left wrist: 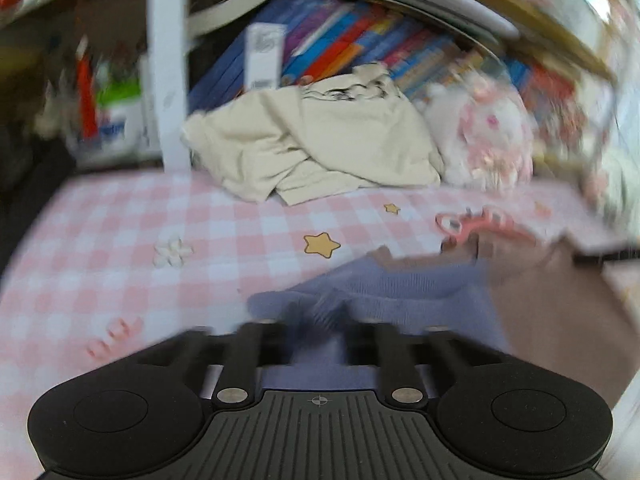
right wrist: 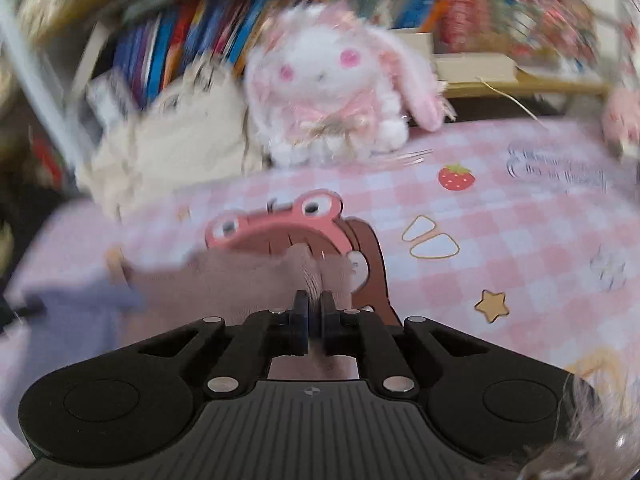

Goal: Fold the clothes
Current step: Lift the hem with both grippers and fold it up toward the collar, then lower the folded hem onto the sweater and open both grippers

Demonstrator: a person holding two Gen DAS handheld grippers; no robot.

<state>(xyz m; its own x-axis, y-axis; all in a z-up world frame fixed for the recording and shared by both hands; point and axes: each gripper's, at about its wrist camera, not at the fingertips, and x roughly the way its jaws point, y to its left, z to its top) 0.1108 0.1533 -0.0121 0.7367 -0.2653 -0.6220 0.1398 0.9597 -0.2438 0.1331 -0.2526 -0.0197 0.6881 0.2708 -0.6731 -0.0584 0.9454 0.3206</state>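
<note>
A knit garment, lavender (left wrist: 400,292) on one part and dusty mauve (left wrist: 560,312) on the other, hangs stretched between both grippers above a pink checked tablecloth (left wrist: 120,232). My left gripper (left wrist: 318,320) has its fingertips buried in the lavender edge; its jaws look closed on it, though blur hides the tips. My right gripper (right wrist: 314,312) is shut on the mauve edge (right wrist: 240,280); the lavender part (right wrist: 72,312) trails off to the left.
A crumpled cream shirt (left wrist: 320,140) lies at the back of the table, also in the right wrist view (right wrist: 172,148). A white and pink plush rabbit (right wrist: 332,88) sits beside it. Books (left wrist: 340,40) fill the shelf behind. A white post (left wrist: 168,60) stands at back left.
</note>
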